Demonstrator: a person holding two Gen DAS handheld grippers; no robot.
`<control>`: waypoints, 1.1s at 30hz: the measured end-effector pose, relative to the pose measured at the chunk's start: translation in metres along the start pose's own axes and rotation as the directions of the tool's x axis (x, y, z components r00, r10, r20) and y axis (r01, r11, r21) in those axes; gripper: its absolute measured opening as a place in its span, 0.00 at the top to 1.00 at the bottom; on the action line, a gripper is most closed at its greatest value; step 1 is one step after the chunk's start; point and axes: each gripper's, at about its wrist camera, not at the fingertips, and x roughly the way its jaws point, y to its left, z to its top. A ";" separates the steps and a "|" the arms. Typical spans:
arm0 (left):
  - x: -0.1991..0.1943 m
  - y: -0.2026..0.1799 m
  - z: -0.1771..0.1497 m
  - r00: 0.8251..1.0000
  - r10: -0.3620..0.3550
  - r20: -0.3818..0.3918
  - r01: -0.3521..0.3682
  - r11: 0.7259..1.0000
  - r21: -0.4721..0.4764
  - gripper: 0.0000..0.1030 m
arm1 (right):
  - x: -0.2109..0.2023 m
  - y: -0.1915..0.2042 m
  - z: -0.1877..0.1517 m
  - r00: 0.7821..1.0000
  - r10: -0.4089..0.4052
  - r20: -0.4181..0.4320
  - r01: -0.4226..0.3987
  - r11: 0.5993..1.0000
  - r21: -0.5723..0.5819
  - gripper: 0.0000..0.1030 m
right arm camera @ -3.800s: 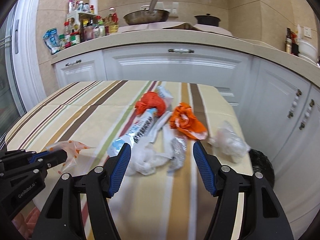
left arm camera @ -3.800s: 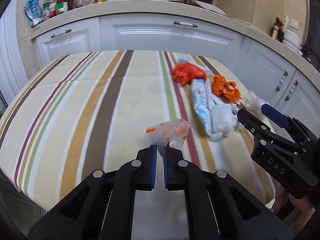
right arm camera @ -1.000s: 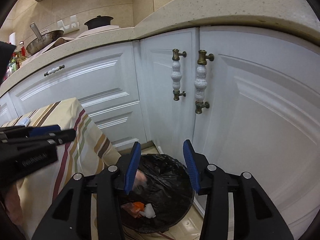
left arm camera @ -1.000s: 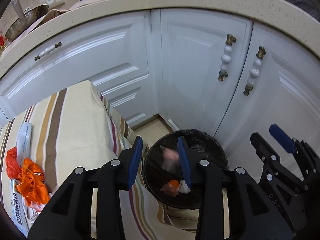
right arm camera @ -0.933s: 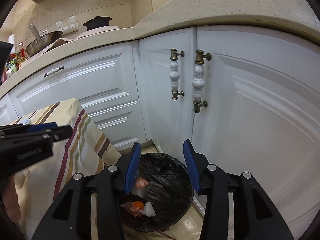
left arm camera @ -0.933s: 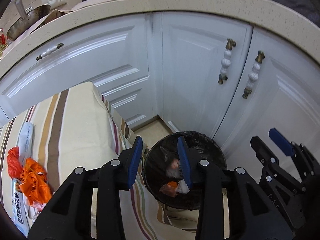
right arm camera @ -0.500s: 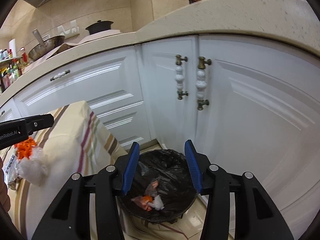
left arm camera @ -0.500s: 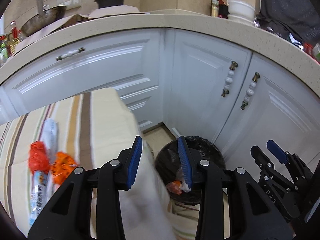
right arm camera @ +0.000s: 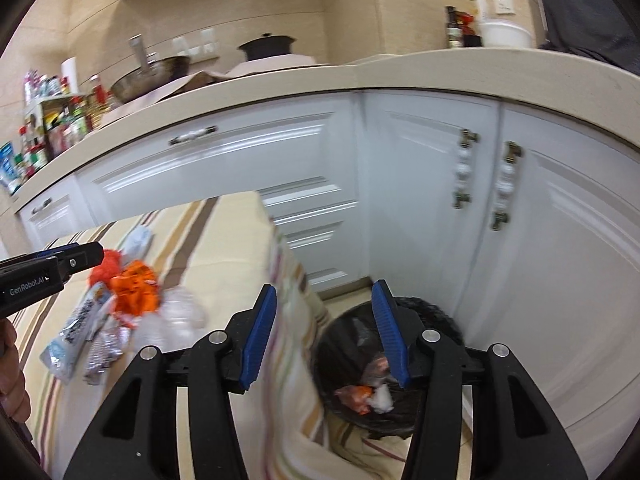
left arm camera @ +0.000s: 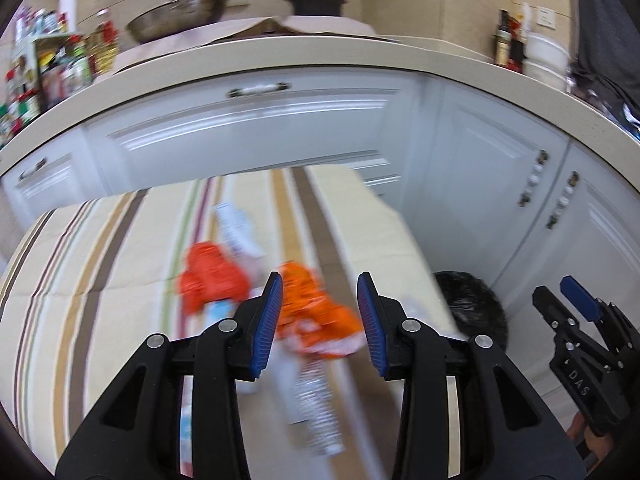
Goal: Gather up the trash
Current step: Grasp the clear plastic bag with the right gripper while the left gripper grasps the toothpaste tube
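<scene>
My left gripper (left arm camera: 320,322) is open and empty above the striped tablecloth (left arm camera: 100,280), with an orange wrapper (left arm camera: 316,312) between its fingers' lines of sight. A red-orange bag (left arm camera: 208,280), a white-blue packet (left arm camera: 236,232) and a silvery wrapper (left arm camera: 320,412) lie near it. My right gripper (right arm camera: 326,330) is open and empty over the table's right edge, above the black-lined bin (right arm camera: 360,360) that holds orange and white scraps (right arm camera: 362,396). The trash pile also shows in the right wrist view (right arm camera: 132,292). The view is blurred by motion.
White cabinets (left arm camera: 260,136) with a beige counter run behind and to the right. Pans and bottles (left arm camera: 60,68) stand on the counter. The bin (left arm camera: 472,308) sits on the floor between table corner and cabinet doors. The right gripper (left arm camera: 576,332) shows at the right.
My left gripper let its wrapper drop into the bin, then swung left from above the bin to over the trash pile on the table. The right gripper turned slightly left, still open.
</scene>
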 end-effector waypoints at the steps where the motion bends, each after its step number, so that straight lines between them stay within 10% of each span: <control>1: -0.002 0.009 -0.002 1.000 0.014 0.000 -0.014 1.000 -0.011 0.56 | 0.000 0.006 0.000 1.000 0.008 -0.003 -0.009 1.000 -0.005 0.52; 17: -0.021 0.128 -0.037 0.985 0.169 -0.048 -0.174 0.974 -0.142 0.56 | 0.010 0.109 -0.008 0.991 0.108 -0.076 -0.119 0.978 -0.169 0.47; 33: -0.017 0.134 -0.051 0.991 0.109 -0.083 -0.122 0.978 -0.170 0.50 | 0.040 0.104 -0.013 0.966 0.072 -0.248 -0.107 0.985 -0.132 0.56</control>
